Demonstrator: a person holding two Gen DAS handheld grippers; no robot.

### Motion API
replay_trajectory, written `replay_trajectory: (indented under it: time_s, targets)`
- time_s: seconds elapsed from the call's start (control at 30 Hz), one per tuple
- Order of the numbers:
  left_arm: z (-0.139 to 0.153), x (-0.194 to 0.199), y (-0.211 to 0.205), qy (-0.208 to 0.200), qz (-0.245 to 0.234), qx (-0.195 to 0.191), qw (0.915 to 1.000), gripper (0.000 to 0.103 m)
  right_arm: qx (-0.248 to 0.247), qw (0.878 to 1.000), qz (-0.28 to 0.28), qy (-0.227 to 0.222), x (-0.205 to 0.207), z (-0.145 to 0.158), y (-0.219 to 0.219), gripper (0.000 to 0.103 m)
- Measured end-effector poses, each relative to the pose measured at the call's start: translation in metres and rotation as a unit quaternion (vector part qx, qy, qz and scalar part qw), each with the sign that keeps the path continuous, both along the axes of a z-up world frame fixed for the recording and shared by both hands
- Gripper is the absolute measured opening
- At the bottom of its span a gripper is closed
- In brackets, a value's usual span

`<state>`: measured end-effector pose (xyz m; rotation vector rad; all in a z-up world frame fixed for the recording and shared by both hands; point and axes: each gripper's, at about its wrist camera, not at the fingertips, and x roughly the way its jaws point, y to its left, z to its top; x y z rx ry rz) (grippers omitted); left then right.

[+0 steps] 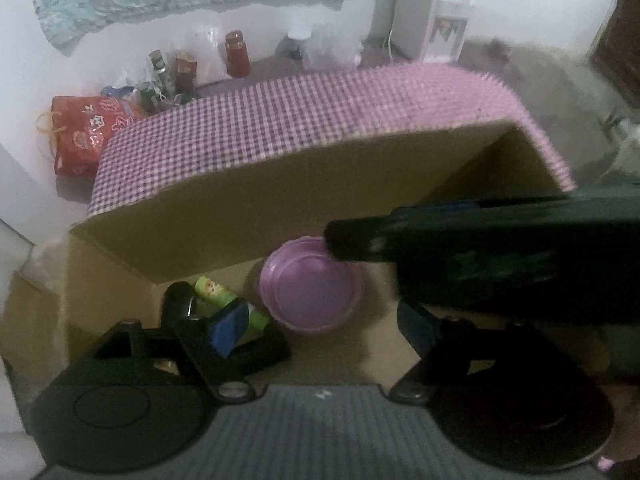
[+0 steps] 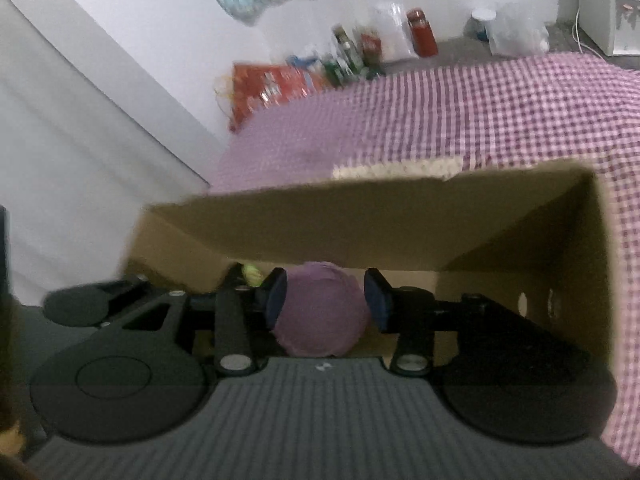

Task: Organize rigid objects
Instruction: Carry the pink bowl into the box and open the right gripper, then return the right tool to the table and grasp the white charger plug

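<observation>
Both tools hang inside the cardboard box (image 1: 240, 208): left tool (image 1: 324, 328) open, right tool (image 2: 326, 304) open astride purple bowl (image 2: 320, 312). Green tube (image 1: 230, 300) label illegible.

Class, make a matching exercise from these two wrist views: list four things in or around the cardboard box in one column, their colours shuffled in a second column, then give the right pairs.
Things:
1. bowl in the box
2. small tube beside the bowl
3. bag on the floor by the wall
4. cardboard box

Colours:
A. red
B. brown
C. purple
D. green

Pairs: 1-C, 2-D, 3-A, 4-B
</observation>
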<state>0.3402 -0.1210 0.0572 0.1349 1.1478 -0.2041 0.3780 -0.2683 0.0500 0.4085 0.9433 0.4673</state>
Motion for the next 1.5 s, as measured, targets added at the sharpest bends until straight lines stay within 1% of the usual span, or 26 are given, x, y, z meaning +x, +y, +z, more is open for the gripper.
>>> replay_trajectory:
  time_s: [0.1, 0.13, 0.2, 0.27, 0.33, 0.4, 0.5, 0.57, 0.63, 0.67, 0.7, 0.77, 0.83, 0.9, 0.93, 0.97, 1.0, 1.07, 1.13, 1.27, 1.33, 1.4, 1.5]
  targets:
    - [0.026, -0.022, 0.011, -0.019, 0.006, -0.036, 0.9992, 0.083, 0.037, 0.998, -0.014, -0.043, -0.034, 0.031, -0.019, 0.044]
    - [0.037, -0.034, 0.016, -0.03, 0.005, -0.047, 0.9985, 0.083, 0.053, 0.996, -0.017, -0.063, -0.052, 0.043, -0.027, 0.046]
    - [0.056, -0.059, 0.019, -0.052, 0.001, -0.061, 0.9968, 0.084, 0.08, 0.993, -0.017, -0.091, -0.082, 0.061, -0.041, 0.048]
    - [0.072, -0.086, 0.02, -0.078, -0.009, -0.071, 0.9944, 0.089, 0.1, 0.987, -0.014, -0.123, -0.117, 0.079, -0.057, 0.05]
    - [0.086, -0.117, 0.02, -0.106, -0.017, -0.08, 0.991, 0.09, 0.109, 0.983, -0.012, -0.144, -0.151, 0.091, -0.072, 0.052]
    - [0.093, -0.147, 0.019, -0.125, -0.027, -0.091, 0.9876, 0.09, 0.112, 0.981, -0.01, -0.158, -0.186, 0.094, -0.083, 0.053]
    - [0.091, -0.188, 0.016, -0.144, -0.043, -0.111, 0.9824, 0.09, 0.108, 0.981, -0.015, -0.161, -0.226, 0.084, -0.092, 0.053]
    - [0.08, -0.215, 0.013, -0.161, -0.052, -0.124, 0.9777, 0.091, 0.096, 0.982, -0.021, -0.158, -0.248, 0.069, -0.093, 0.053]
    - [0.061, -0.235, 0.007, -0.17, -0.057, -0.125, 0.9759, 0.091, 0.082, 0.985, -0.024, -0.15, -0.262, 0.053, -0.087, 0.053]
    - [0.048, -0.245, 0.001, -0.172, -0.061, -0.12, 0.9758, 0.091, 0.075, 0.987, -0.026, -0.143, -0.266, 0.042, -0.083, 0.053]
    - [0.037, -0.252, -0.003, -0.172, -0.062, -0.116, 0.9762, 0.091, 0.067, 0.99, -0.02, -0.126, -0.269, 0.032, -0.077, 0.053]
    - [0.012, -0.262, -0.015, -0.169, -0.061, -0.103, 0.9783, 0.09, 0.048, 0.993, -0.018, -0.109, -0.267, 0.015, -0.065, 0.053]
    - [-0.01, -0.267, -0.026, -0.154, -0.055, -0.095, 0.982, 0.083, 0.034, 0.995, -0.013, -0.091, -0.263, 0.001, -0.053, 0.053]
    - [-0.029, -0.268, -0.028, -0.158, -0.049, -0.094, 0.9818, 0.075, 0.022, 0.997, -0.006, -0.078, -0.257, -0.009, -0.04, 0.053]
    - [-0.037, -0.267, -0.031, -0.159, -0.045, -0.084, 0.9826, 0.073, 0.015, 0.997, -0.002, -0.069, -0.255, -0.015, -0.032, 0.053]
    - [-0.045, -0.265, -0.033, -0.161, -0.042, -0.074, 0.9833, 0.067, 0.011, 0.998, 0.0, -0.063, -0.25, -0.019, -0.027, 0.053]
    - [-0.05, -0.263, -0.034, -0.165, -0.042, -0.07, 0.983, 0.063, 0.004, 0.998, 0.001, -0.057, -0.246, -0.023, -0.022, 0.053]
    - [-0.057, -0.261, -0.035, -0.172, -0.041, -0.06, 0.9823, 0.06, -0.009, 0.999, 0.007, -0.049, -0.237, -0.029, -0.011, 0.052]
    - [-0.061, -0.259, -0.037, -0.182, -0.047, -0.056, 0.9805, 0.06, -0.024, 0.999, 0.014, -0.044, -0.231, -0.032, -0.002, 0.052]
    - [-0.073, -0.252, -0.048, -0.193, -0.064, -0.03, 0.9786, 0.06, -0.062, 0.997, 0.028, -0.035, -0.217, -0.041, 0.015, 0.052]
    - [-0.078, -0.247, -0.051, -0.193, -0.07, -0.03, 0.9783, 0.06, -0.075, 0.996, 0.033, -0.029, -0.211, -0.045, 0.019, 0.051]
    - [-0.082, -0.243, -0.054, -0.19, -0.075, -0.032, 0.9783, 0.056, -0.084, 0.996, 0.038, -0.022, -0.205, -0.052, 0.022, 0.051]
    - [-0.089, -0.238, -0.056, -0.186, -0.079, -0.029, 0.9791, 0.056, -0.091, 0.995, 0.044, -0.009, -0.201, -0.057, 0.024, 0.048]
